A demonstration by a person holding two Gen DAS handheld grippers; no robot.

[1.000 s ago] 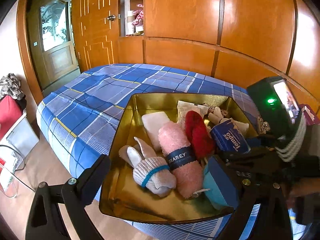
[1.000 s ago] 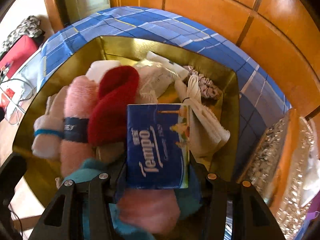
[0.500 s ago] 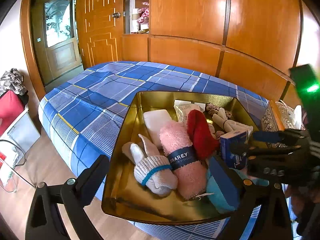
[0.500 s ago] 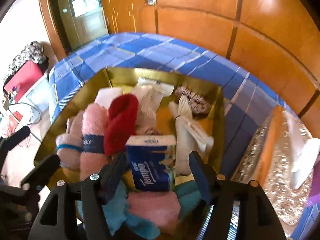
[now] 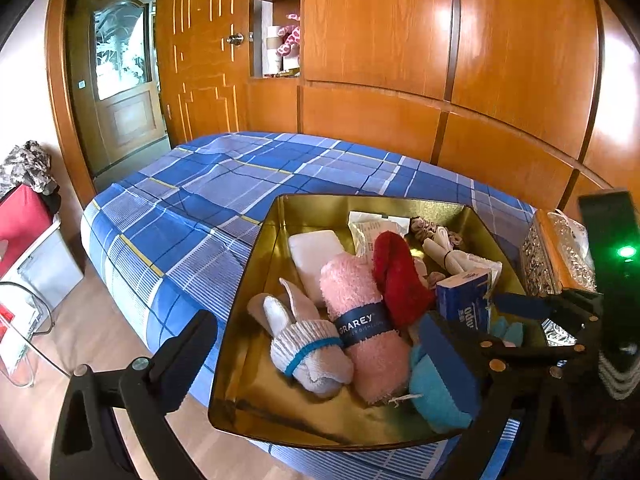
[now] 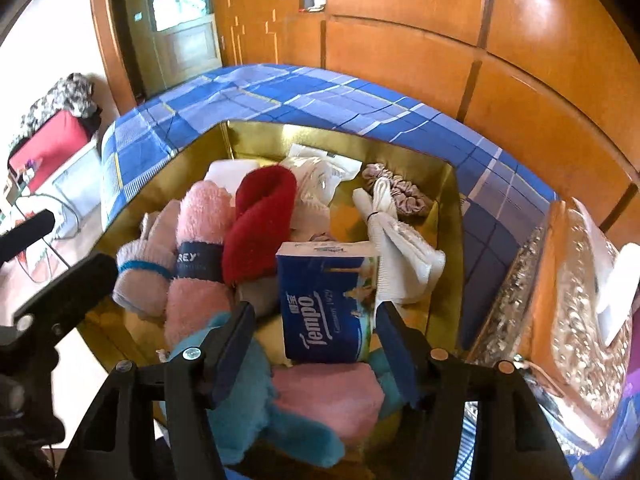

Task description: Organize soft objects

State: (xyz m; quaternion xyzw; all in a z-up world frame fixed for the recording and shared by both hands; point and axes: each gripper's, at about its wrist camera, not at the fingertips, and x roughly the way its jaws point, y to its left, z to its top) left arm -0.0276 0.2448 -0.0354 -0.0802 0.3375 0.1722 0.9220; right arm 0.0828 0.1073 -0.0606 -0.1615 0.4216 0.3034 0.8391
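**Tissue pack in the gold tray**

We record the tissue pack (image 6: 326, 304) standing among soft goods near the tray's (image 6: 450, 240) front, between our right gripper's (image 6: 316, 340) spread fingers, neither visibly touching it. Beside it: red cloth (image 6: 260, 216), pink towel (image 6: 200, 248), banded socks (image 5: 308, 344), white socks (image 6: 400, 252), scrunchie (image 6: 404, 192). Our left gripper (image 5: 316, 356) hangs wide open, empty, over the tray. All sits on the blue plaid bed (image 5: 208, 200).

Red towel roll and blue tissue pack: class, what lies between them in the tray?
In the right wrist view nothing lies between: the red towel roll meets the blue tissue pack inside the gold tray.
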